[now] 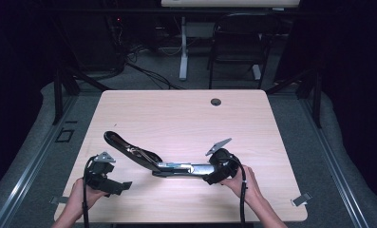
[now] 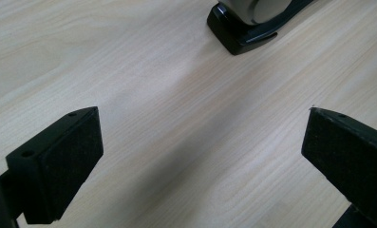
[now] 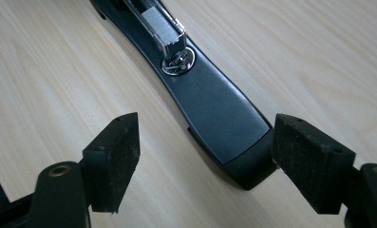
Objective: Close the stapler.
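Observation:
A black stapler [image 1: 148, 159] lies swung open flat on the wooden table [image 1: 186, 114], its lid arm pointing back-left and its base toward the right. My right gripper [image 1: 210, 173] is at the base's right end. In the right gripper view its jaws [image 3: 212, 142] stand open around the base's tip [image 3: 214, 114]; the right pad is close against the tip and the left pad is clear of it. The staple magazine [image 3: 162, 26] sits just beyond. My left gripper [image 1: 122, 186] rests near the front left, open [image 2: 200, 156] over bare wood, with a black end of the stapler [image 2: 252, 23] ahead.
A dark cable grommet [image 1: 216, 101] sits near the table's far edge. Small metal clips [image 1: 301, 199] hang off the front corners. Behind the table stand a black chair [image 1: 238, 42] and a white desk leg [image 1: 183, 47].

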Action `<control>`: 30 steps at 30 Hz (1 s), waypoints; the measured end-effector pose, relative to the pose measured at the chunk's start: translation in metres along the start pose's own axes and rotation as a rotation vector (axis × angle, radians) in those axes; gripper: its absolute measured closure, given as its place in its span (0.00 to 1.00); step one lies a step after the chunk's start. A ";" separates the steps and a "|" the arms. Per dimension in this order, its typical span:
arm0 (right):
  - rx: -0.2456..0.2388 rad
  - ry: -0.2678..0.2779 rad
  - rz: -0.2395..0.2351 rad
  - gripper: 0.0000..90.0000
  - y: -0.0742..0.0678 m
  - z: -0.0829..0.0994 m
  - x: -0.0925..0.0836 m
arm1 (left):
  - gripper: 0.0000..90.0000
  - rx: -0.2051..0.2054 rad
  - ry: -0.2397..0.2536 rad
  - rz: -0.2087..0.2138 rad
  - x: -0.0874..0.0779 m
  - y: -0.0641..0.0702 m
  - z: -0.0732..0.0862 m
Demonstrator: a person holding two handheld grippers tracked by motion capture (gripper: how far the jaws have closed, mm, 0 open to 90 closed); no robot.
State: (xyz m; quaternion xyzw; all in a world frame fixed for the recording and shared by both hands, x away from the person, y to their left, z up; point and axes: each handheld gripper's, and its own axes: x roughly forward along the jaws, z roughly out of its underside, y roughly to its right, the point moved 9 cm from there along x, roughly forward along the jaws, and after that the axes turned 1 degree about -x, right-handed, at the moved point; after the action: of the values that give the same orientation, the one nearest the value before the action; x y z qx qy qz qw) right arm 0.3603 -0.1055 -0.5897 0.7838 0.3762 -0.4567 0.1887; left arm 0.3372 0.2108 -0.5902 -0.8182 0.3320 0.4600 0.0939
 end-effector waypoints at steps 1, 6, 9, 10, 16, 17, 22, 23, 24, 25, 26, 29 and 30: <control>0.012 0.014 0.004 0.27 -0.001 0.000 0.001 | 0.00 -0.004 0.006 0.000 0.000 0.000 -0.001; 0.052 0.023 0.035 0.29 -0.004 0.000 0.000 | 0.00 -0.015 0.032 -0.006 -0.005 0.000 -0.004; 0.079 0.018 0.056 0.29 -0.001 0.003 0.002 | 0.00 -0.014 0.036 -0.010 -0.006 -0.001 -0.005; 0.097 0.014 0.059 0.29 0.000 0.004 0.002 | 0.00 -0.014 0.038 -0.012 -0.006 -0.001 -0.006; 0.168 -0.006 0.105 0.29 0.007 0.006 0.003 | 0.00 -0.004 0.044 -0.017 -0.006 -0.002 -0.010; 0.190 -0.002 0.111 0.29 0.007 0.004 0.002 | 0.00 -0.005 0.047 -0.014 -0.006 -0.002 -0.010; 0.260 0.025 0.181 0.30 0.010 -0.002 -0.004 | 0.00 0.000 0.060 -0.014 -0.007 -0.001 -0.013; 0.274 0.025 0.207 0.31 0.012 -0.002 -0.004 | 0.00 0.000 0.062 -0.015 -0.007 -0.001 -0.013; 0.283 0.025 0.214 0.31 0.011 -0.002 -0.003 | 0.00 0.002 0.063 -0.014 -0.007 0.000 -0.013; 0.293 0.026 0.227 0.31 0.011 -0.001 -0.003 | 0.00 0.003 0.064 -0.012 -0.007 0.000 -0.013; 0.316 0.050 0.228 0.31 0.011 -0.002 -0.002 | 0.00 0.004 0.066 -0.014 -0.008 0.000 -0.014; 0.387 0.147 0.183 0.33 0.005 -0.003 0.004 | 0.00 0.005 0.075 -0.023 -0.009 -0.002 -0.014; 0.397 0.166 0.178 0.34 0.003 -0.002 0.007 | 0.00 0.002 0.079 -0.020 -0.010 -0.002 -0.014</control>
State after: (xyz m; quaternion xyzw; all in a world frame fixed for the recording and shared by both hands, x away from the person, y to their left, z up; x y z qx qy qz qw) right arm 0.3658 -0.1034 -0.5948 0.8705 0.2224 -0.4373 0.0388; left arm 0.3447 0.2101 -0.5745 -0.8390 0.3276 0.4258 0.0863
